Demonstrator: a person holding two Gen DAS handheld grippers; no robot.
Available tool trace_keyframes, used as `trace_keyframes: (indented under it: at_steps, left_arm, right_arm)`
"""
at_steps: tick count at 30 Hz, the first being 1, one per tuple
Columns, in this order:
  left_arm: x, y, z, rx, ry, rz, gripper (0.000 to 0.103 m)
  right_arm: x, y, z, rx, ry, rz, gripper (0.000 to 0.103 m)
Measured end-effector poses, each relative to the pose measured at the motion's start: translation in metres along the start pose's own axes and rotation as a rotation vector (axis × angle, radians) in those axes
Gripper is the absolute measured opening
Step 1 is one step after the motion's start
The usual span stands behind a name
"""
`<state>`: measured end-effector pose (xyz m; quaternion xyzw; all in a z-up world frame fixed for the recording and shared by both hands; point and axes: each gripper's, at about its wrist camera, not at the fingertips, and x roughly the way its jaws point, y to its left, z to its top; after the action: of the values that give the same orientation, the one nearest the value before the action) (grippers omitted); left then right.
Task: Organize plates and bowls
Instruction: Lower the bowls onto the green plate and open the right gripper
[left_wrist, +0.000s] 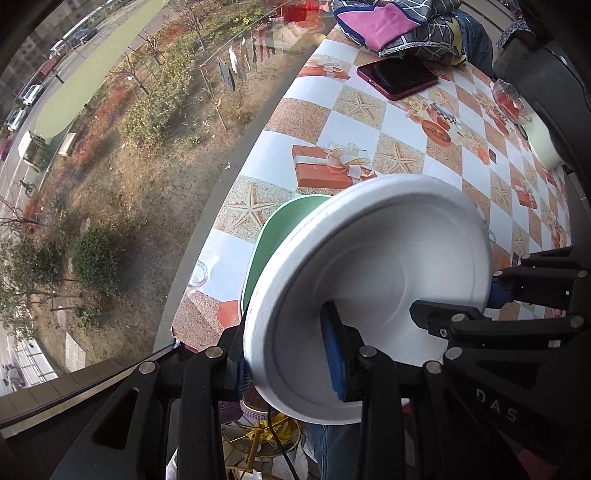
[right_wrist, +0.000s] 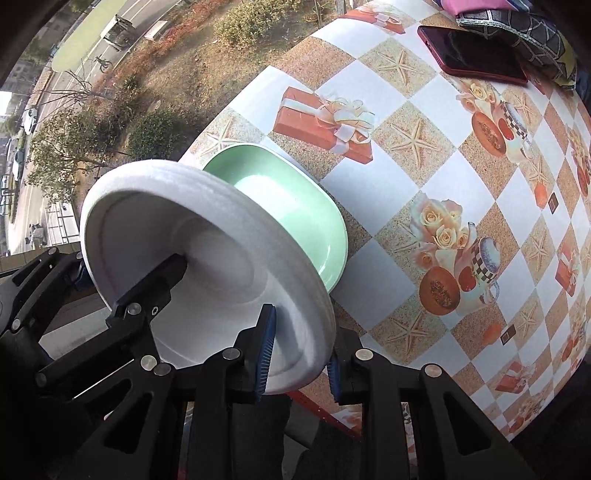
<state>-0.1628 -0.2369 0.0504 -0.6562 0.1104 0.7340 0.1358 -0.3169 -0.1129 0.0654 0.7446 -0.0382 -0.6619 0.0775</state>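
Both grippers hold one white foam plate (left_wrist: 373, 280), tilted on edge above the table's near left corner. My left gripper (left_wrist: 288, 354) is shut on its rim, one blue pad inside the plate, one behind. My right gripper (right_wrist: 299, 354) is shut on the opposite rim of the same plate (right_wrist: 207, 243). The other gripper's fingers (left_wrist: 517, 295) show at the plate's right edge in the left wrist view. A pale green plate (right_wrist: 295, 206) lies flat on the table just beyond the white one; part of it shows in the left wrist view (left_wrist: 280, 236).
The table (right_wrist: 424, 192) has a checkered cloth with starfish and gift prints. A red phone (right_wrist: 472, 51) and folded patterned cloth (left_wrist: 399, 26) lie at the far side. A glass bowl (left_wrist: 511, 101) stands at the right. A window edges the table's left side.
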Motion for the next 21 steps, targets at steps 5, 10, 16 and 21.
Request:
trace_keyframes:
  at_steps: [5, 10, 16, 21]
  left_arm:
    - [0.006, 0.006, 0.002, -0.017, 0.012, 0.002, 0.036]
    - [0.014, 0.011, 0.005, -0.031, 0.018, -0.008, 0.036]
    - [0.006, 0.018, 0.005, -0.046, -0.058, 0.05, 0.069]
    - [-0.001, 0.026, 0.007, -0.061, -0.089, 0.059, 0.081]
  right_arm:
    - [0.004, 0.003, 0.006, 0.001, 0.007, 0.004, 0.027]
    - [0.012, 0.002, 0.011, 0.009, 0.016, 0.018, 0.027]
    - [0.009, -0.01, 0.009, 0.044, -0.004, 0.048, 0.027]
    - [-0.008, -0.019, 0.003, 0.05, -0.056, 0.011, 0.065]
